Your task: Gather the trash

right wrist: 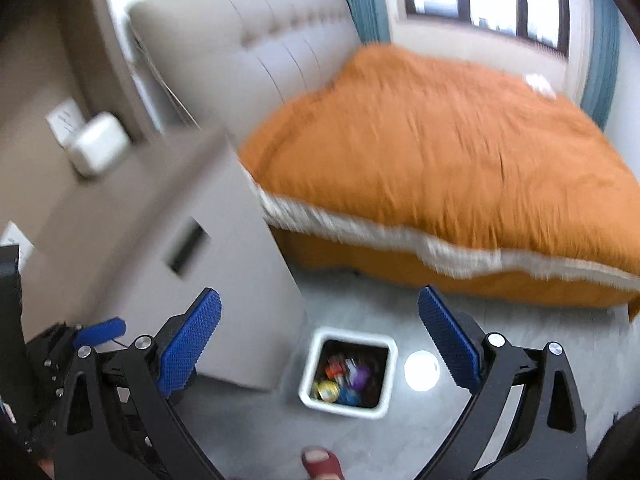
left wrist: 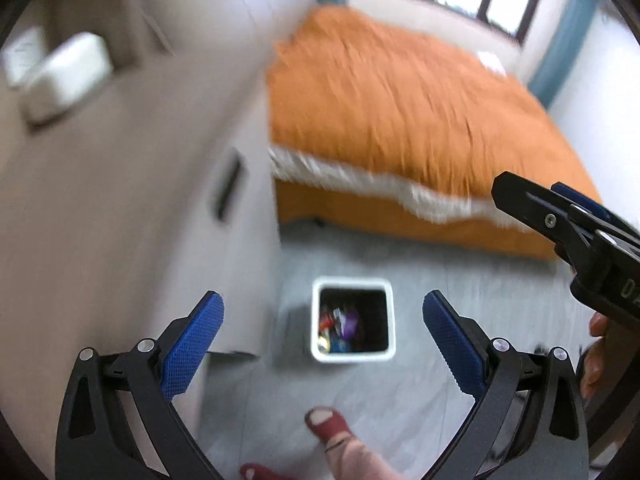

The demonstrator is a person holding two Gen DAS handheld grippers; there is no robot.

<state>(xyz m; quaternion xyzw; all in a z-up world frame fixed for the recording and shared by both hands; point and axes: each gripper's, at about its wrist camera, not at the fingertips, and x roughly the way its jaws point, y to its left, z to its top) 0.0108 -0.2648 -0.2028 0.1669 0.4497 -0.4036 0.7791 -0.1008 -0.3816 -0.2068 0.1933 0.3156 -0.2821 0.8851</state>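
Note:
A white square trash bin [left wrist: 316,320] [right wrist: 390,376] stands on the grey floor beside a bedside cabinet. Colourful wrappers [left wrist: 338,330] [right wrist: 344,380] lie inside it. My left gripper [left wrist: 322,332] hovers high above the bin, open, blue pads wide apart and empty. My right gripper [right wrist: 319,326] also hangs above the bin, open and empty. The right gripper shows at the right edge of the left wrist view, and the left gripper at the lower left of the right wrist view. Both views are motion-blurred.
A bed with an orange cover [left wrist: 400,112] [right wrist: 440,160] fills the back. A white bedside cabinet [left wrist: 224,240] [right wrist: 224,264] carries a white box [left wrist: 68,76] [right wrist: 98,142]. A person's foot in a red slipper [left wrist: 332,428] [right wrist: 320,462] stands near the bin.

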